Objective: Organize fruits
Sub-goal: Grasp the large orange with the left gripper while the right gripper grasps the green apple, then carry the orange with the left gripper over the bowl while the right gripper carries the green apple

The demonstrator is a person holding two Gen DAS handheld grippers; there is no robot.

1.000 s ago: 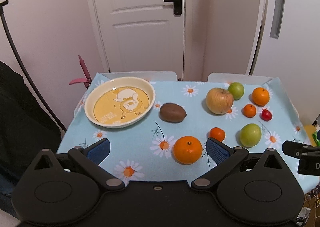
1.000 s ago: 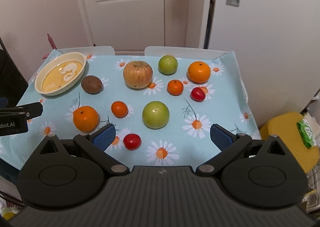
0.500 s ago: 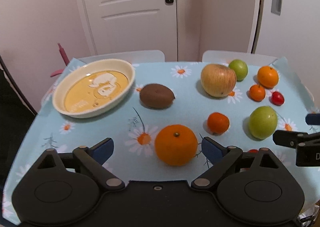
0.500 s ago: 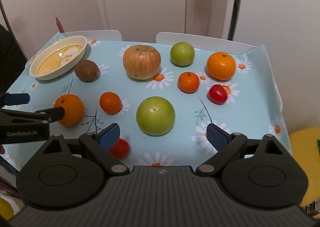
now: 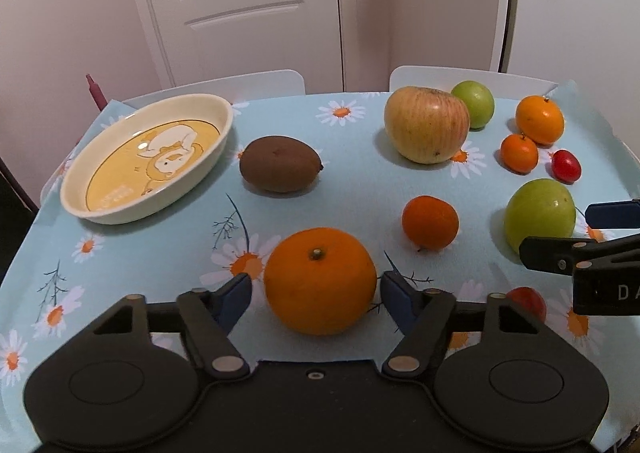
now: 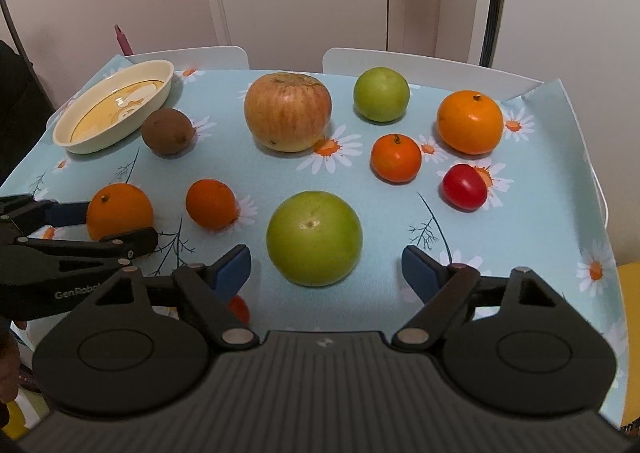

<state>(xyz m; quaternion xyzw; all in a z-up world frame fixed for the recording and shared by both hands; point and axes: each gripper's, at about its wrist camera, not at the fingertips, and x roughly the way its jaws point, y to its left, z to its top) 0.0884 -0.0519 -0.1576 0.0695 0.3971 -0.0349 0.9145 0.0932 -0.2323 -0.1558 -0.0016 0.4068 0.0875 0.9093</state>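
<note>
My left gripper (image 5: 316, 295) is open, its blue pads on either side of a large orange (image 5: 320, 280) near the table's front edge; contact cannot be told. My right gripper (image 6: 326, 268) is open around a green apple (image 6: 314, 238), pads apart from it. A cream oval dish (image 5: 148, 157) with a yellow cartoon bottom stands empty at the back left. A brown kiwi (image 5: 280, 164), a big striped apple (image 5: 426, 125) and a small tangerine (image 5: 430, 222) lie between.
At the back right lie a second green apple (image 6: 381, 94), an orange (image 6: 469, 122), a small tangerine (image 6: 395, 158) and a red tomato (image 6: 464, 186). Another red tomato (image 5: 528, 301) lies at the front edge. Two white chair backs stand behind the table.
Both grippers have moved forward and down over the table. The left one now brackets the large orange, the right one the green apple. No fruit has moved.
</note>
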